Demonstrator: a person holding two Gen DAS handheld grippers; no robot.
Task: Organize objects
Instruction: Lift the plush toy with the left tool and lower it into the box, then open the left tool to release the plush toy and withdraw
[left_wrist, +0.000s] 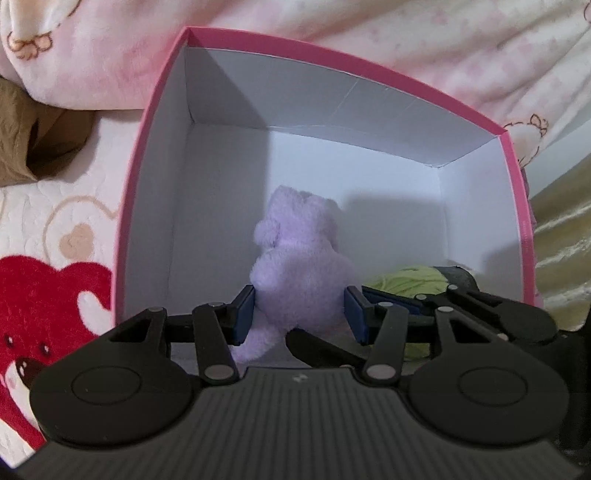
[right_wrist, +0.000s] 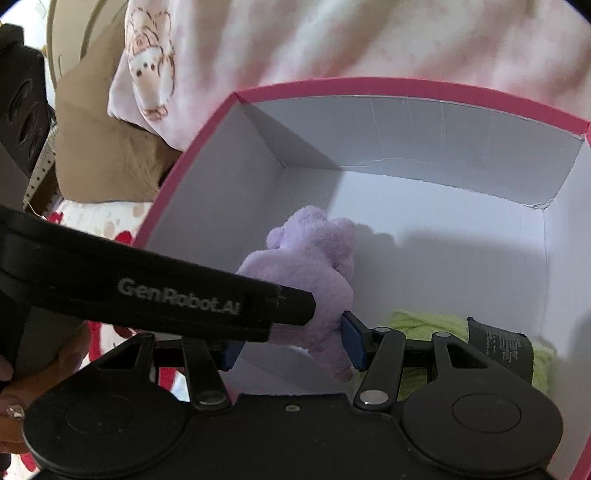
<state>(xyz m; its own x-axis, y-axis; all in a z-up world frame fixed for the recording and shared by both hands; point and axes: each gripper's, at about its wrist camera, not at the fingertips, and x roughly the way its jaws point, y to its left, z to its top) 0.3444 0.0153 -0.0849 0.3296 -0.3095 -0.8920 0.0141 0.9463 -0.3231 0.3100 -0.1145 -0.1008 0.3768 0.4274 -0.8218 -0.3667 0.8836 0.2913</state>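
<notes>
Purple plush toy (left_wrist: 295, 266) is held by the left gripper (left_wrist: 299, 314) over the floor of the pink-rimmed box (left_wrist: 369, 85), green yarn (left_wrist: 410, 280) is already inside, and the right gripper (right_wrist: 291, 343) seems only to bracket the toy's leg, so release remains.

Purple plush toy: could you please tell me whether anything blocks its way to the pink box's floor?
Nothing visible does. The left gripper holds the plush toy inside the pink box, over bare white floor. A green yarn skein lies off to its right.
</notes>
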